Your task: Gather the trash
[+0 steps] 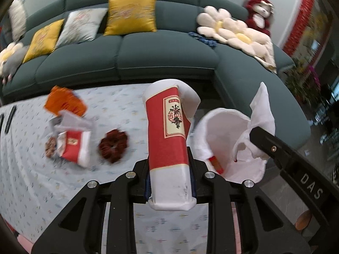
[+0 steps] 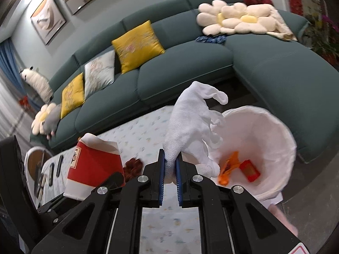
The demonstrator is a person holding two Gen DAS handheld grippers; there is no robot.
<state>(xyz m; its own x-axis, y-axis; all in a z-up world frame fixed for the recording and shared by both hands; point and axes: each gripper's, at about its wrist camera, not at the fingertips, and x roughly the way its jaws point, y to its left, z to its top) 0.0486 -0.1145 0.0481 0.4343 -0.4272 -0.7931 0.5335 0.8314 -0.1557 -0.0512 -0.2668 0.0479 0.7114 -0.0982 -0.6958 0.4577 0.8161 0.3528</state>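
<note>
- Holding a red-and-white paper packet (image 1: 167, 139) in my left tongs (image 1: 170, 182), I see the jaws narrowed onto its lower white end, and the packet stands up and away from the camera, its upper paper flap curled open.
- My right tongs (image 2: 170, 169) are pinched almost closed on a white cloth glove (image 2: 190, 122); the glove rises from between the blue pads (image 2: 161, 175) and flops over to the right, its fingers drooping above the bin's rim.
- From the left wrist view, the right tongs (image 1: 257, 136) come in from the lower right as a black bar, with the glove (image 1: 261, 114) bunched at the tip.
- Below and to the right sits the bin (image 2: 275, 127), lined with a white bag (it stands on the floor just beside the desk), and inside it lie an orange wrapper (image 2: 227, 169) and a small red box (image 2: 251, 170).
- Left on the desk (image 1: 25, 158), which wears a pale patterned cloth: another torn red-and-white packet (image 1: 73, 146), an orange wrapper (image 1: 64, 102) behind it, and a dark red scrunchie-like ring (image 1: 113, 146) between that packet and my left tongs.
- A second brownish clump shows left of the torn packet (too blurred to name).
- Behind the desk runs a dark green sofa (image 1: 165, 57) with yellow and pale cushions and flower-shaped pillows (image 1: 231, 29).
</note>
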